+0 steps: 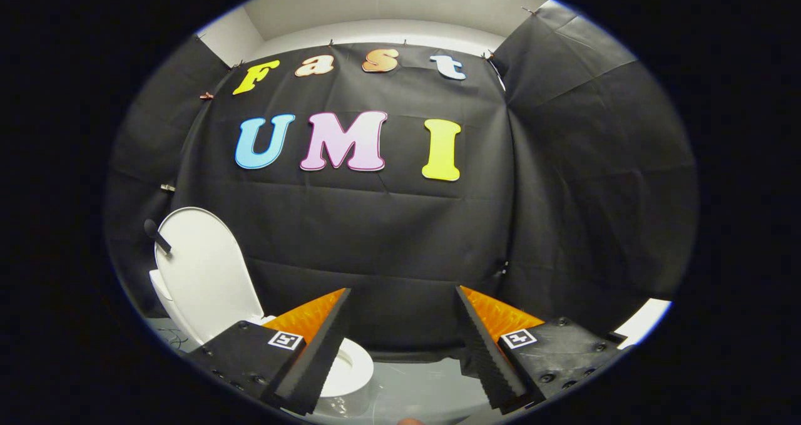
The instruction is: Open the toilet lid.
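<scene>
The gripper [400, 343], nearest the lens, holds its two fingers spread wide with nothing between them, pointed at the black cloth wall [388, 237]. The toilet lid [203, 268] already stands raised and nearly upright, off to the left of the fingers and a little beyond them, its long axis vertical above the white seat [350, 365] showing just past the left finger. The task looks effectively done.
</scene>
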Motion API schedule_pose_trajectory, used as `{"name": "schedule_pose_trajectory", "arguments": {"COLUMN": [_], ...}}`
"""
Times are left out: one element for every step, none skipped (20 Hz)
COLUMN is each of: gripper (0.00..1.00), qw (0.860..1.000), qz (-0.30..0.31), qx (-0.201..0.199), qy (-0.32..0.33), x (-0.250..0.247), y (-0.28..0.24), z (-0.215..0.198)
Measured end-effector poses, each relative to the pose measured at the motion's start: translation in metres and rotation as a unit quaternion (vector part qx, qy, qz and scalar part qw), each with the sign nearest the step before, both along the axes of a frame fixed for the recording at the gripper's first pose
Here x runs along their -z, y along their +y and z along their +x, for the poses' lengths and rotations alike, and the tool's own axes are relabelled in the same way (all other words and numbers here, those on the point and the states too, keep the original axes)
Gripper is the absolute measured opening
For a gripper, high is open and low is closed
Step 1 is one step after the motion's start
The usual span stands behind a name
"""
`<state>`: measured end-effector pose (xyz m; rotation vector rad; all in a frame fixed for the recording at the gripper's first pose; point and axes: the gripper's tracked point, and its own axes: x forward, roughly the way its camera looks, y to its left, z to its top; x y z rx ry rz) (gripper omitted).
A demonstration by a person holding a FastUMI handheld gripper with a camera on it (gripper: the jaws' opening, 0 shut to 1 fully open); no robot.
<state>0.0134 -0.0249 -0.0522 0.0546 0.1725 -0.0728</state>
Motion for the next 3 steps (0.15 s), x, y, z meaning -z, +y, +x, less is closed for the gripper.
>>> {"name": "schedule_pose_trajectory", "arguments": {"gripper": [0.99,0.99,0.99], "qw": [1.0,1.0,1.0], "qz": [0.0,0.0,-0.003], "qx": [-0.003,-0.006,-0.006], "qy": [-0.001,0.001,0.003], "x": [0.001,0.0021,0.0036], "y": [0.0023,0.0046,0.0044], "z": [0.0,-0.0007,-0.0011]}}
